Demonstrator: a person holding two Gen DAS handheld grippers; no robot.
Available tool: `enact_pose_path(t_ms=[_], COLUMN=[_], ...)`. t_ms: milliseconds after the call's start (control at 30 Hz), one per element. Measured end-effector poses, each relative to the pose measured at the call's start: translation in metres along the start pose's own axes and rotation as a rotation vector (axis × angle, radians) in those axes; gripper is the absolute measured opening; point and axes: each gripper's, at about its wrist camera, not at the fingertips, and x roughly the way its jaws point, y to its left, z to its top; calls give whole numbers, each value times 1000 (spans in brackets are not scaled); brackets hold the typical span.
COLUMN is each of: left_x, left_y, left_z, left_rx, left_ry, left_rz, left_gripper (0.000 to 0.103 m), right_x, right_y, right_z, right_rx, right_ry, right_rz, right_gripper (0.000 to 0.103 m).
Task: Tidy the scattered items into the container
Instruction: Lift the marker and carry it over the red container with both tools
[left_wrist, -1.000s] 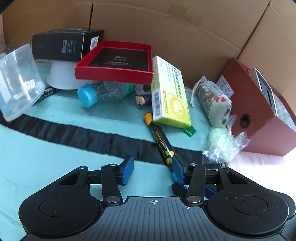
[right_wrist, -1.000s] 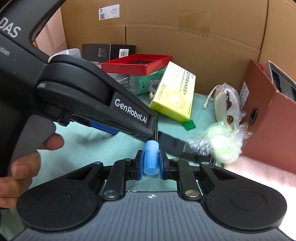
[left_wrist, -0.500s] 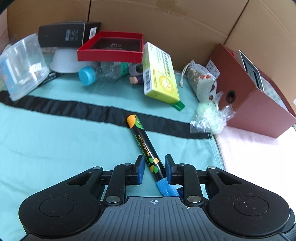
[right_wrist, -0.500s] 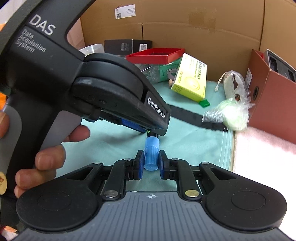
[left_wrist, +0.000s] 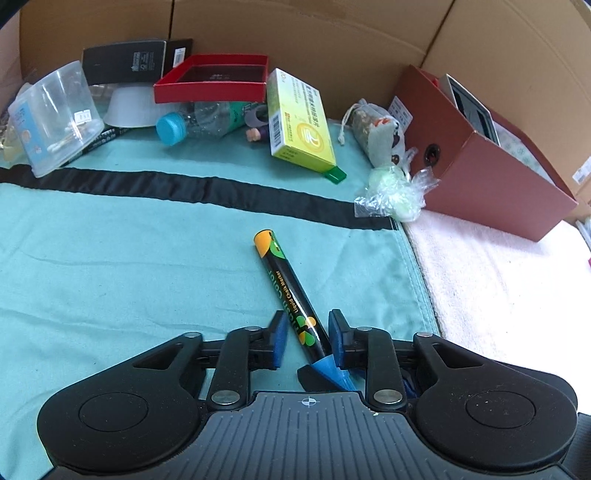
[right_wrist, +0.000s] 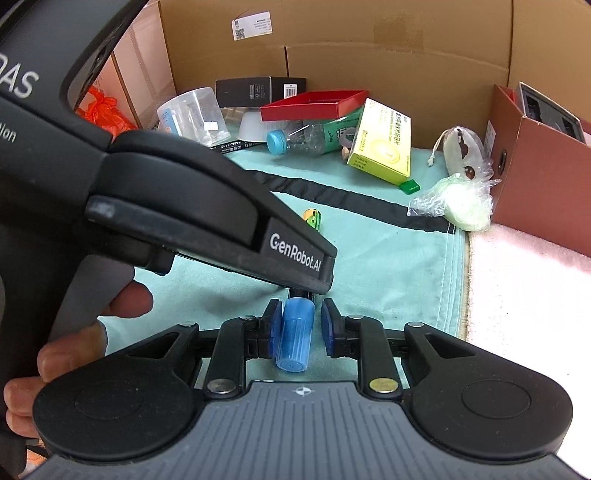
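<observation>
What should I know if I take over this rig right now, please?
Left gripper: open, jaws either side of the chalk marker, not clamped.
Right gripper: open around the marker's blue cap.
Brown box, the container, stands at the right on the pink towel.
Done: none of these is stowed.
Left: marker, yellow carton, bottle, pouch and wrapped green item all lie outside the box.
</observation>
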Motion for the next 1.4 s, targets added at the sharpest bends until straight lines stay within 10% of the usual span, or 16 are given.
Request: enact_pose_path(t_ms=[200,900,1400], left_x=[2,-7,-43], left_y=[-5,-19,-84], left_z=[1,-5,35], left_rx=[28,65,155], left_ry=[2,-4,-151], left_rz=[23,35,-1], left_gripper=[29,20,19], right_x=[0,-12,-62], right_y=[-2,-3,-38], right_z=[-1,-7,17], right_rx=[-4,45,103], right_ry=[0,-19,-211], right_rz=[4,19,-43], right_gripper=[27,21,21])
